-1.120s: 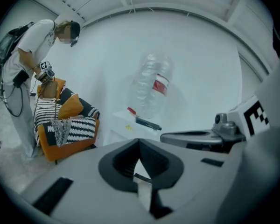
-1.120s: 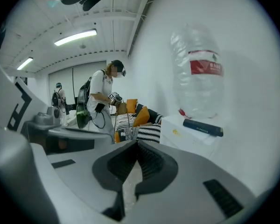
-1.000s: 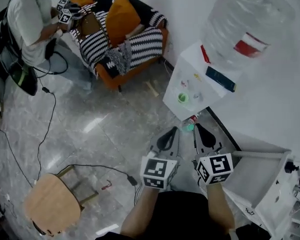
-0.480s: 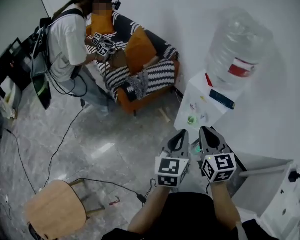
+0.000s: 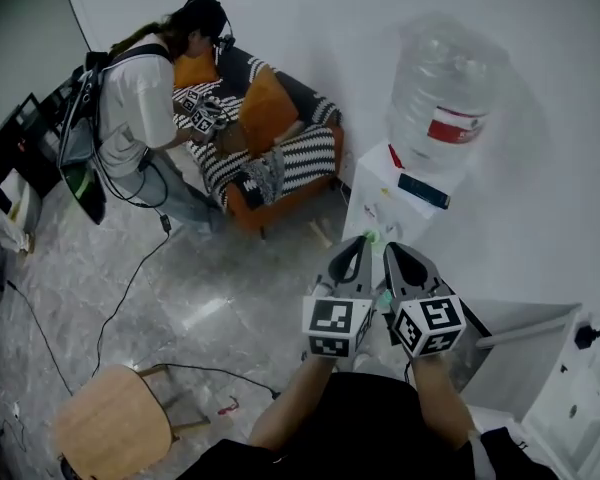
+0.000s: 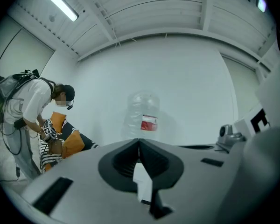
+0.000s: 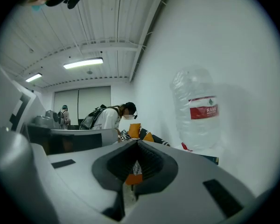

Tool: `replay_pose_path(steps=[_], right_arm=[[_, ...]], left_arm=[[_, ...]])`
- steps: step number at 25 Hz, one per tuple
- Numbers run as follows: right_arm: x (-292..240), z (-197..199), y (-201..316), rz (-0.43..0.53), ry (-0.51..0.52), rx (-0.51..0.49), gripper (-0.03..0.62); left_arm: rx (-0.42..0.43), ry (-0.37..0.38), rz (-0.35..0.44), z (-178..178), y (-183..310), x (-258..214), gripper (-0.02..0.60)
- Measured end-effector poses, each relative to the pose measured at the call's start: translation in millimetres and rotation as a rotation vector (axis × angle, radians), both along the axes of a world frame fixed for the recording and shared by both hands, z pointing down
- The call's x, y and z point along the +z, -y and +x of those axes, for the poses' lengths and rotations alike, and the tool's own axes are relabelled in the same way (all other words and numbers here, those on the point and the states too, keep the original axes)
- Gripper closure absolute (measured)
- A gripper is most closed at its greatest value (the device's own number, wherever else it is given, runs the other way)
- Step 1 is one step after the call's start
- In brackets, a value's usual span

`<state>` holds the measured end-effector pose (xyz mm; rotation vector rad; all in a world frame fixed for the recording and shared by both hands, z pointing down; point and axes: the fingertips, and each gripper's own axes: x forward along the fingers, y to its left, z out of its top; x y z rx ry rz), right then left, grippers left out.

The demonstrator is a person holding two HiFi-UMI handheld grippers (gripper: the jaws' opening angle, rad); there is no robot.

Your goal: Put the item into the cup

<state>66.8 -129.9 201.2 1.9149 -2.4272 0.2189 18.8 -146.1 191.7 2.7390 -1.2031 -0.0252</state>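
Note:
In the head view I hold both grippers side by side, pointing at a white water dispenser. My left gripper is shut with nothing in it, and its jaws meet in the left gripper view. My right gripper also looks shut and holds nothing; its jaws touch at the tip in the right gripper view. A small green thing peeks out just beyond the tips on the dispenser's top. I cannot tell whether it is the cup. No loose item shows.
A big clear water bottle with a red label stands on the dispenser, beside a dark flat object. A person bends over a striped sofa with orange cushions. A wooden stool and cables lie left; a white cart stands right.
The head view has swung and tilted up, so the sofa, person and dispenser sit differently in frame. Both grippers stay shut, side by side, their tips now overlapping the dispenser's front.

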Motion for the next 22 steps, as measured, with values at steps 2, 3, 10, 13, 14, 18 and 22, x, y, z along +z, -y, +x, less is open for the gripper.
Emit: replay_pose_path(steps=[2,3,10,13,14,18,22], right_arm=[[-4.9,1.4,-3.9,0.021,0.021,-0.001,0.585],[-7.7,1.7,-4.8,0.031,0.024,-0.003,0.585],[-11.9,0.9,-6.8,0.056,0.044,-0.03,0.585],[-10.9,-3.2,-7.6,0.057,0.039,-0.037,0.585],[-10.8,-3.8,-6.5,0.057,0.036,-0.04,0.585],[-7.1,-6.9,-4.4,0.05,0.028,-0.054,0.584],[-4.5,-12.7,-2.3,0.04,0.017,-0.059,0.585]], left_arm=[[0.01,0.025,0.029,4.7,-5.5,-4.5,0.568],[0.014,0.033,0.039,6.8,-7.6,-6.8,0.568],[0.017,0.063,0.076,14.2,-11.3,-12.6,0.568],[0.007,0.07,0.086,9.0,-10.5,-13.1,0.568],[0.002,0.072,0.087,7.4,-9.4,-12.8,0.568],[-0.01,0.077,0.073,2.5,-5.8,-4.6,0.568],[-0.019,0.075,0.057,-5.7,-0.5,0.0,0.568]])
